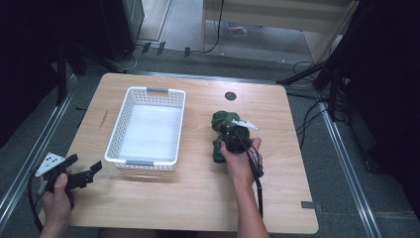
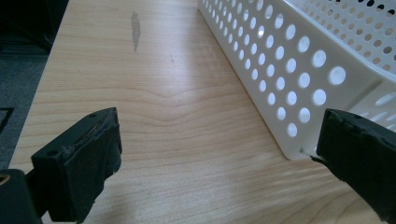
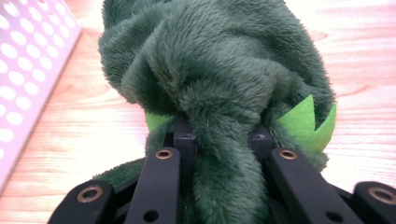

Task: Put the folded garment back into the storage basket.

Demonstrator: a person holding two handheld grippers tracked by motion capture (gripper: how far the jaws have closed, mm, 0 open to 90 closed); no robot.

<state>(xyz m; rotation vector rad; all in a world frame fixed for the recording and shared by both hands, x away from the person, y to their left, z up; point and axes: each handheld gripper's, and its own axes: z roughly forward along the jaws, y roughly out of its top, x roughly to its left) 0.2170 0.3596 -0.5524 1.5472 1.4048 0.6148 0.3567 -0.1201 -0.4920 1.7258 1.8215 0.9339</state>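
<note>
From above, the person's right hand [image 1: 241, 161] reaches forward over the wooden table [image 1: 277, 198]. It holds the right gripper [image 1: 229, 135] pointing down onto a green soft toy [image 1: 221, 124]. The toy lies right of the white basket [image 1: 130, 106], near it but not touching. The left hand [image 1: 57, 196] rests at the table's near left corner. The left gripper [image 1: 85, 167] points toward the basket, and its jaws stand apart with nothing between them.

In the left gripper view, two black blocky jaws spread wide over the smooth pale wood. The left gripper [image 2: 217, 154] grasps nothing. The basket [image 2: 299, 70] is hard white plastic full of round holes. Its corner sits just beside the jaw on the right.

In the right gripper view, the right gripper [image 3: 219, 140] is clenched on the soft toy [image 3: 210, 60]. A thick fold of fuzzy dark green plush is pinched between the black jaws. Bright green felt points [image 3: 308, 123] stick out beside it. The holey basket wall [image 3: 23, 70] shows at the left.
</note>
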